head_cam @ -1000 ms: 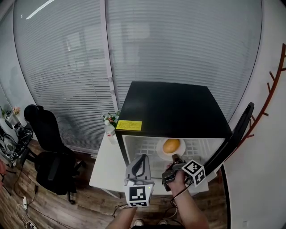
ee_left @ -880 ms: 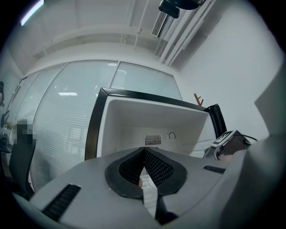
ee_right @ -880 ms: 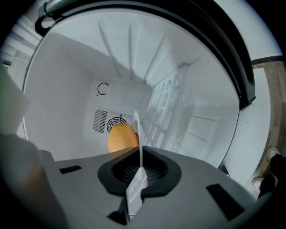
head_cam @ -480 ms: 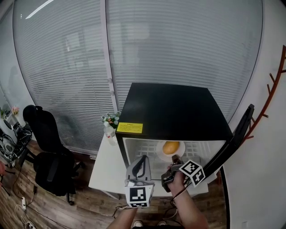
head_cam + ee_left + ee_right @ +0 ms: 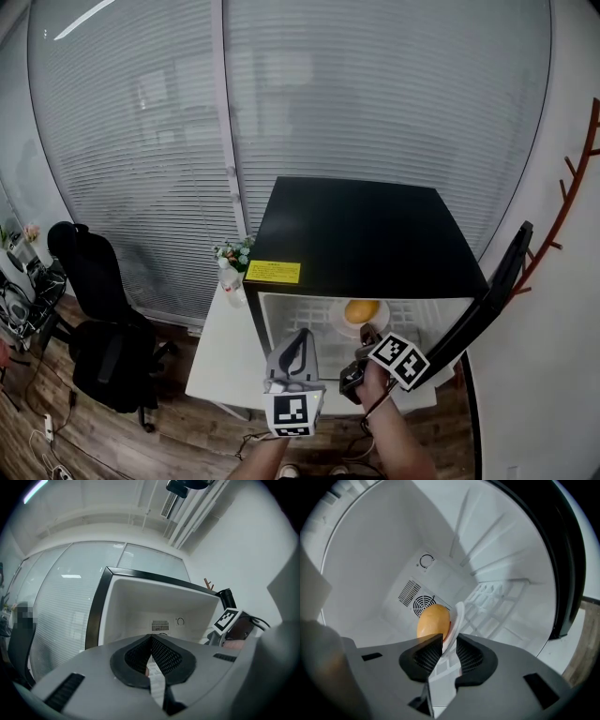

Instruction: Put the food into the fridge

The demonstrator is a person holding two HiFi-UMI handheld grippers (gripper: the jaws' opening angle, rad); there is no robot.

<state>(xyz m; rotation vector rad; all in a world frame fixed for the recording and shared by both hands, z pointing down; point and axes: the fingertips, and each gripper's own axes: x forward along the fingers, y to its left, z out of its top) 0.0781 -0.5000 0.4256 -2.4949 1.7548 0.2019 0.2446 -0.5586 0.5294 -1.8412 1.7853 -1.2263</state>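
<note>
A yellow-orange food item (image 5: 361,310) lies on a white plate (image 5: 379,322) on the wire shelf inside the open black fridge (image 5: 361,225). In the right gripper view the food (image 5: 433,620) and the plate's rim (image 5: 457,615) sit just past my right gripper (image 5: 449,644). Its jaws are opening, with the thin rim still between them and a gap showing beside it. In the head view that right gripper (image 5: 367,335) is at the fridge's mouth. My left gripper (image 5: 301,337) hangs in front of the fridge, left of the right one. Its pads (image 5: 151,641) meet and hold nothing.
The fridge door (image 5: 492,291) stands open to the right. A white table (image 5: 220,352) carries the fridge, with a small bottle and flowers (image 5: 232,262) at its left side. A black office chair (image 5: 98,309) stands on the wood floor to the left. Blinds cover the windows behind.
The right gripper's marker cube has shifted slightly left and toward me. The plate with the food stays on the shelf. The left gripper has sunk a little.
</note>
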